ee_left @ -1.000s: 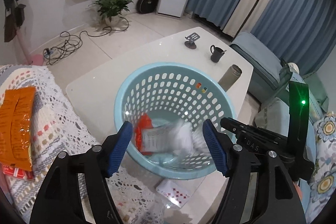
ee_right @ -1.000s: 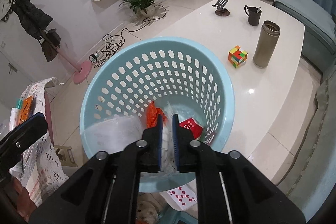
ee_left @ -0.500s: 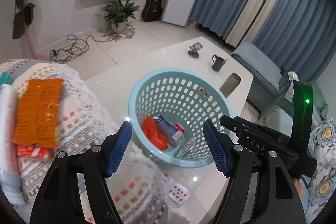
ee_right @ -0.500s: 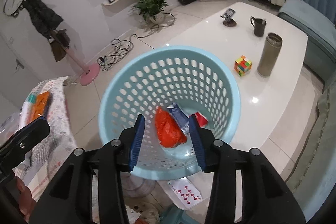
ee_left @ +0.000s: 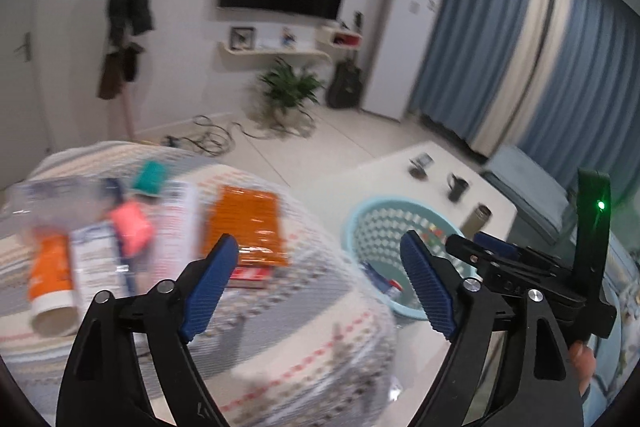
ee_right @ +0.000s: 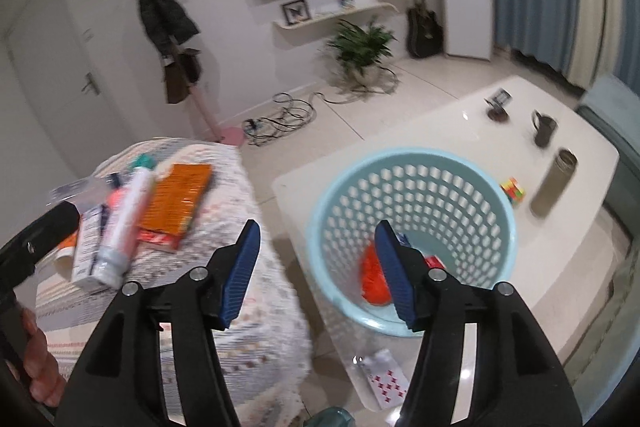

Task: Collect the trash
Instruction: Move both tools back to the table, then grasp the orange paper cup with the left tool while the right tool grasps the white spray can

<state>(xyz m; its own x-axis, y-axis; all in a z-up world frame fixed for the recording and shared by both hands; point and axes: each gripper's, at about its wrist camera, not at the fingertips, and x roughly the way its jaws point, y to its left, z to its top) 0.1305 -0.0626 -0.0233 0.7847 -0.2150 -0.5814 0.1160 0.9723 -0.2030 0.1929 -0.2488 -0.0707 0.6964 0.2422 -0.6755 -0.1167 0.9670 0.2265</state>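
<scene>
Both grippers hang with fingers spread wide and nothing between them. The left gripper [ee_left: 320, 285] has the orange packet [ee_left: 243, 226] just above its left finger, at centre left. The right gripper [ee_right: 316, 275] frames the basket [ee_right: 412, 167], lower right, holding an orange wrapper [ee_right: 374, 285].

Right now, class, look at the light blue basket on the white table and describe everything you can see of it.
The basket is round, pale blue and looks like plastic, with a smooth rolled rim and walls pierced by rows of small holes. It stands upright on the white table, near the edge closest to the crochet-covered seat. Inside, on its floor, lie an orange wrapper and other packets, partly hidden by the right gripper. Neither gripper touches it.
</scene>
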